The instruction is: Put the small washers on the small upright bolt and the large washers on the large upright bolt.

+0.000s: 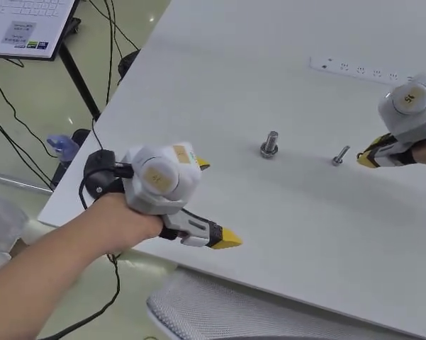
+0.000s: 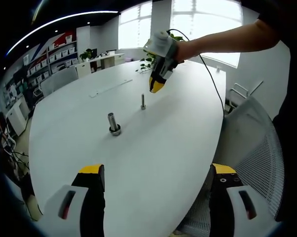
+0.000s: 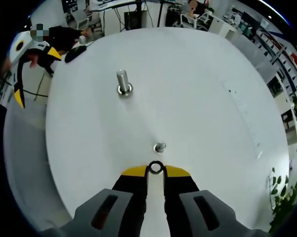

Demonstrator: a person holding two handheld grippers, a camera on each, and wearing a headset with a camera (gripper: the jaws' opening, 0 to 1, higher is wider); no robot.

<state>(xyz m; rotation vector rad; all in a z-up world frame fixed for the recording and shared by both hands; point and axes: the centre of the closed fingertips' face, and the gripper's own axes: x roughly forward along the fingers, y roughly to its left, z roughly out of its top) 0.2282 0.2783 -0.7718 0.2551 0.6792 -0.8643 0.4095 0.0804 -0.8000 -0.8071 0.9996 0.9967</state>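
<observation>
Pinching a small silver ring washer by its edges at the very tips of its yellow jaws, the right tool hangs just short of the small upright silver bolt, with the jaws drawn together on the ring.

That hold looks thin. A slight twist or a knock against the thread could flick the washer out, and on the smooth white table it would likely roll or skid away.

The bolt seems to stand loose on its own head. If the tool comes in low or off-centre, a jaw tip could push it over.

If the ring meets the bolt's top tilted, it may catch there rather than drop. Letting go at that point would probably send it off the side.

The large upright silver bolt stands well apart and is in little danger. The left tool waits over the near table edge, jaws wide apart and holding nothing. It is too far off to steady anything.
</observation>
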